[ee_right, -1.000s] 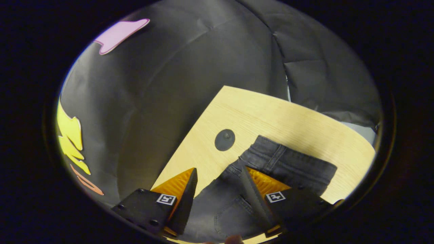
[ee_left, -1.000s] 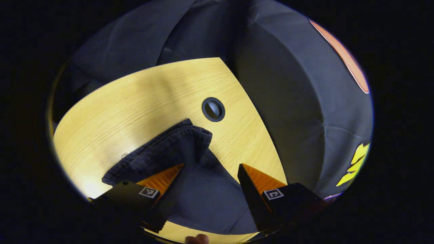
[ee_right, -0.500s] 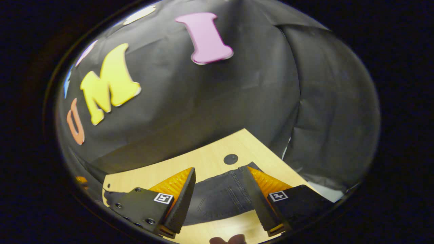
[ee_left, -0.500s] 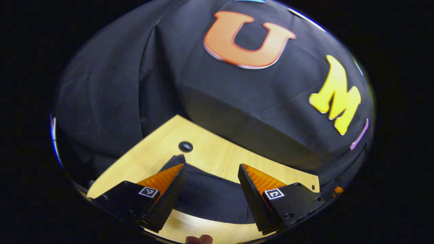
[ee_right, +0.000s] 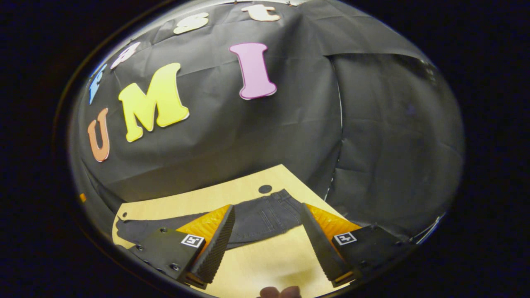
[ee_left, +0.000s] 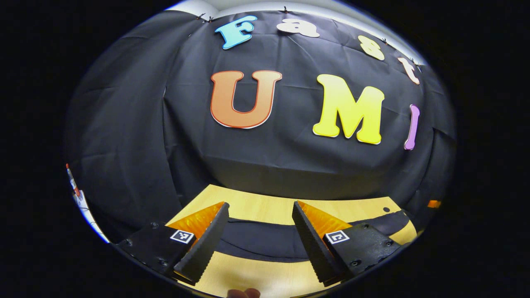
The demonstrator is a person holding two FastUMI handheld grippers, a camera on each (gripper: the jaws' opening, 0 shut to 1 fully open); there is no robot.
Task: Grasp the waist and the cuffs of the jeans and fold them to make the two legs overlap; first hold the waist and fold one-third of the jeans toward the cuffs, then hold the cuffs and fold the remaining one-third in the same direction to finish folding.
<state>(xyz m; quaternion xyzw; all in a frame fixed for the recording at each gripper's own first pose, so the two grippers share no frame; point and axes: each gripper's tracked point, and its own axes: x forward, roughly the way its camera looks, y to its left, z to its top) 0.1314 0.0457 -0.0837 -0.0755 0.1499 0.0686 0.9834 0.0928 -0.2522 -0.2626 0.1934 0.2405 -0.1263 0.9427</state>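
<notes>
Jeans (ee_right: 265, 217) flat on wooden table (ee_right: 265, 265)

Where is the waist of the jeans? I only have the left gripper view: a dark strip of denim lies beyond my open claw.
Observer: In the right gripper view the waist lies flat near the table's edge, beside a round dark grommet.
Operator: Is the right claw on it?
Observer: No. The right claw is open and holds nothing; bare table lies between its fingers.
Operator: Do the legs overlap?
Observer: It looks so: the jeans lie as one narrow strip, with a back pocket facing up.
</notes>
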